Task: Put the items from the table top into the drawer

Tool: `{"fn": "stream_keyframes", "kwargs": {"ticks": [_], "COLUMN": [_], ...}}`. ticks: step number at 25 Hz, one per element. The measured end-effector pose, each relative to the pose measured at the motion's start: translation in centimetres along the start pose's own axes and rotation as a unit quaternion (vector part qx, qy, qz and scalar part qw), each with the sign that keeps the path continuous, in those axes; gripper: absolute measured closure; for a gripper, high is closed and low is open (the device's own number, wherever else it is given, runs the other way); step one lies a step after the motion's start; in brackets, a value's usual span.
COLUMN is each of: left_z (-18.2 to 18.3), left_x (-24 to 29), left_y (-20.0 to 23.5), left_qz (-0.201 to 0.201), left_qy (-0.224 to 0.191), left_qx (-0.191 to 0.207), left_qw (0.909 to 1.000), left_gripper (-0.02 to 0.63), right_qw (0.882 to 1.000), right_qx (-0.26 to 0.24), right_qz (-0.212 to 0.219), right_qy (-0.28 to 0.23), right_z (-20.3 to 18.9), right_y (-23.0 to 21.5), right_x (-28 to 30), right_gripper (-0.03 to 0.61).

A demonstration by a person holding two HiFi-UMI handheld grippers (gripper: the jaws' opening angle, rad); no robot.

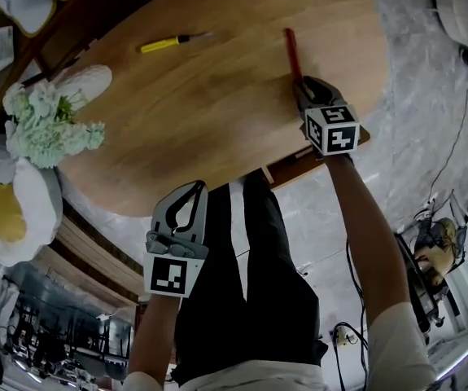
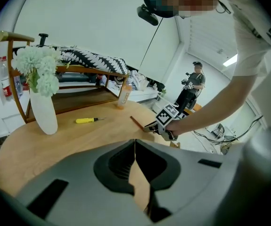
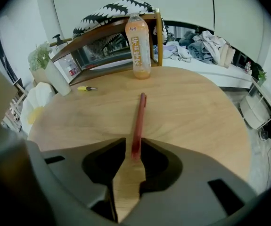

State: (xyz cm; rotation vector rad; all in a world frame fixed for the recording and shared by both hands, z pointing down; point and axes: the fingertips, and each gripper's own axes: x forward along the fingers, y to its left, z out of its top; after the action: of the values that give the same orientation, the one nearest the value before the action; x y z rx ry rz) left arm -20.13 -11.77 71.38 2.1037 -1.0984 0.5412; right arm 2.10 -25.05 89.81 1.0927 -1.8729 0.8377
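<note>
A round wooden table is seen from above, and a red pen is laid flat on it toward its right side, pointing away from the person. The right gripper is held low over the pen's near end and tilted steeply down. In the right gripper view its jaws are set narrowly apart, with that end of the pen lodged between the tips; a thin strip of wood is visible between the pen and one jaw, so the pen is enclosed but not yet pinched. The left gripper is held off the table's near edge, above the person's dark trousers. Its jaws are pressed together at the tips and nothing is carried in them. A yellow screwdriver is left lying on the far left part of the table, well apart from the pen. An orange bottle is stood upright at the far edge, and a white vase of pale flowers is placed at the left rim.
</note>
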Motion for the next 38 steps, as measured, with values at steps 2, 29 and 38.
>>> {"fn": "stream_keyframes", "kwargs": {"ticks": [2, 29, 38], "left_z": [-0.5, -3.2, -3.5], "left_x": [0.2, 2.2, 3.8], "left_y": [0.1, -6.1, -10.5], "left_qz": [-0.001, -0.045, -0.076], "left_qy": [0.006, 0.037, 0.041], "left_qx": [0.0, 0.054, 0.103], "left_qw": [1.0, 0.9969, 0.9909], "left_gripper": [0.592, 0.592, 0.592], "right_qw": [1.0, 0.996, 0.992], "right_qx": [0.004, 0.072, 0.116], "right_qz": [-0.014, 0.021, -0.001], "right_qy": [0.004, -0.039, -0.044], "right_z": [-0.4, -9.7, -14.7], "right_y": [-0.4, 1.3, -1.8], "right_x": [0.5, -7.7, -11.7], "right_gripper": [0.47, 0.52, 0.52]}}
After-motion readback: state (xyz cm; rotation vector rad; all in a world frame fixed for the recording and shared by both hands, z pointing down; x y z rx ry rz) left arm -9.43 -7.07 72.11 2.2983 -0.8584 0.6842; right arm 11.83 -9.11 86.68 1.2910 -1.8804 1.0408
